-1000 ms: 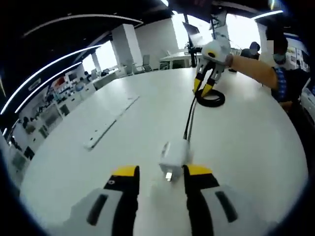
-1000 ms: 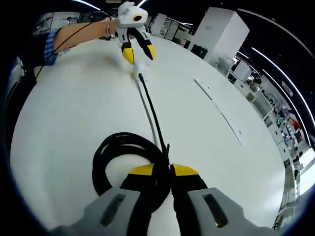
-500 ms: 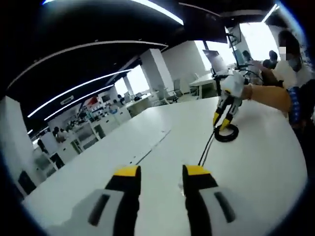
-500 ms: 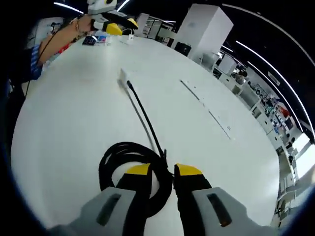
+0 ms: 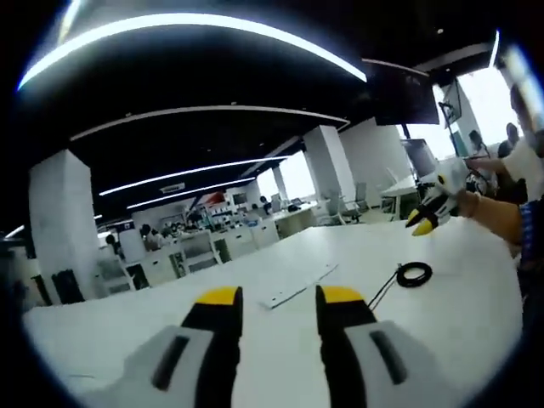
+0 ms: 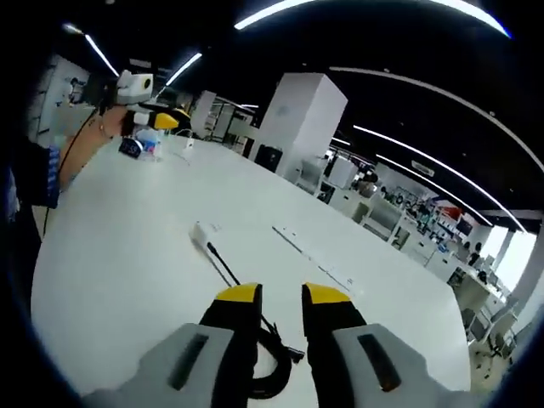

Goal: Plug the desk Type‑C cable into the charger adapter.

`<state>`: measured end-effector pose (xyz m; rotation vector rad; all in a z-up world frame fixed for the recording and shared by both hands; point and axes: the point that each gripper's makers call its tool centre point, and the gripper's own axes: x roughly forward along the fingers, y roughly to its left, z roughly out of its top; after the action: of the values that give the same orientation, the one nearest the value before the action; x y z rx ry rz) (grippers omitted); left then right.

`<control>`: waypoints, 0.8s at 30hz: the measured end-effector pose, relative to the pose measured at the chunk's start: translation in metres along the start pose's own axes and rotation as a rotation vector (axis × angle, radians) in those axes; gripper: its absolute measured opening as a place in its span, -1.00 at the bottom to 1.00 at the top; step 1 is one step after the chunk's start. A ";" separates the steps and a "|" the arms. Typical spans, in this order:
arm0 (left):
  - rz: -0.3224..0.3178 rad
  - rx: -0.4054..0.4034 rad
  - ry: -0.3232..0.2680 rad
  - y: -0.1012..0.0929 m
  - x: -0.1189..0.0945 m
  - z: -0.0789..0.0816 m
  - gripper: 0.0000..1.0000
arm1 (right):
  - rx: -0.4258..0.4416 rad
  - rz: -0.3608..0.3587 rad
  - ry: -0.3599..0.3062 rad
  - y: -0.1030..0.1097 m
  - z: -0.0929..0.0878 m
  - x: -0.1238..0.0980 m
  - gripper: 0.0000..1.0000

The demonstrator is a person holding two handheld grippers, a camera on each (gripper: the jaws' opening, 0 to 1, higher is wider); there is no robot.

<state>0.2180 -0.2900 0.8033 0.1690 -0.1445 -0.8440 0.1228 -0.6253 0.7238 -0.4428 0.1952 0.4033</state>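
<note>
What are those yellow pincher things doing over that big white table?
A person holds a gripper in each hand above the white table. Neither grips anything. The black cable runs from the white charger adapter, where it looks plugged in, to its coil on the tabletop. The left gripper and the right gripper both hang in the air, jaws apart.

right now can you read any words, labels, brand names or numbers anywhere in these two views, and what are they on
None can be read.
Red sign far back in the office, left gripper view: too small and blurred.
Small blue and red items at the far end of the table, right gripper view: any print too small.
White charger adapter and black cable: no marking visible.
Both grippers' yellow-tipped jaws: no lettering visible.
</note>
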 end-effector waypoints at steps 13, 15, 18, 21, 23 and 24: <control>0.146 -0.012 -0.077 0.000 -0.054 -0.023 -0.25 | -0.074 -0.278 -0.162 0.000 0.029 -0.066 -0.72; 0.197 0.026 -0.072 0.004 -0.062 -0.027 -0.23 | -0.068 -0.324 -0.161 -0.001 0.024 -0.074 -0.73; 0.221 0.022 -0.097 0.000 -0.073 -0.030 -0.23 | -0.038 -0.357 -0.193 0.004 0.018 -0.084 -0.74; 0.189 -0.098 -0.149 -0.011 -0.079 -0.034 -0.23 | -0.030 -0.381 -0.221 0.012 0.013 -0.092 -0.73; 0.198 -0.112 -0.158 -0.011 -0.084 -0.039 -0.24 | -0.025 -0.405 -0.233 0.014 0.008 -0.097 -0.72; 0.206 -0.111 -0.157 -0.011 -0.085 -0.041 -0.24 | -0.017 -0.412 -0.239 0.014 0.007 -0.098 -0.72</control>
<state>0.1620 -0.2292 0.7560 -0.0164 -0.2571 -0.6569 0.0286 -0.6435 0.7509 -0.4354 -0.1322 0.0512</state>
